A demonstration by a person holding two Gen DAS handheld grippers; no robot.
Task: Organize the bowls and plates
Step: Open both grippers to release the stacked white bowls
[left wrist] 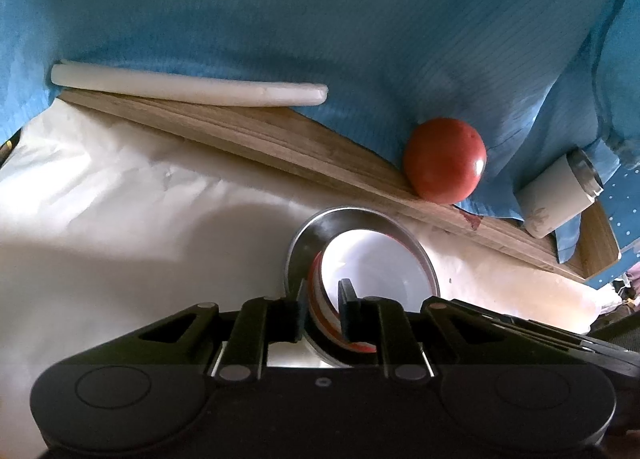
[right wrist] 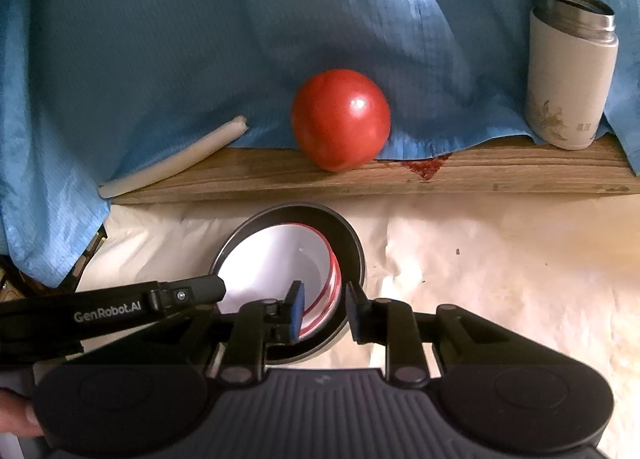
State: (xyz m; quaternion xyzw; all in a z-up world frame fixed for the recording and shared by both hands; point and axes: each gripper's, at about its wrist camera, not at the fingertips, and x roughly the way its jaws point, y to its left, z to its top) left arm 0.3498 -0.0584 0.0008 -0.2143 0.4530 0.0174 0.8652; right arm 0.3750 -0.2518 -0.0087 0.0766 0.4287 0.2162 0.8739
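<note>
A white bowl with red rim stripes (left wrist: 372, 263) (right wrist: 276, 263) sits nested inside a steel bowl (left wrist: 320, 231) (right wrist: 344, 235) on white paper. My left gripper (left wrist: 324, 303) straddles the near rims of both bowls, one finger outside and one inside the white bowl; the jaws stand slightly apart around the rims. My right gripper (right wrist: 324, 307) straddles the rims on the other side, its blue-padded finger (right wrist: 297, 311) inside the white bowl and the other outside the steel bowl. The left gripper's finger (right wrist: 188, 291) also shows in the right wrist view.
A red tomato (left wrist: 444, 159) (right wrist: 340, 119) rests on a wooden board (left wrist: 248, 135) (right wrist: 400, 175) against blue cloth. A white stick (left wrist: 188, 89) (right wrist: 176, 157) lies on the board's left. A white steel-topped flask (left wrist: 560, 195) (right wrist: 572, 71) stands at right.
</note>
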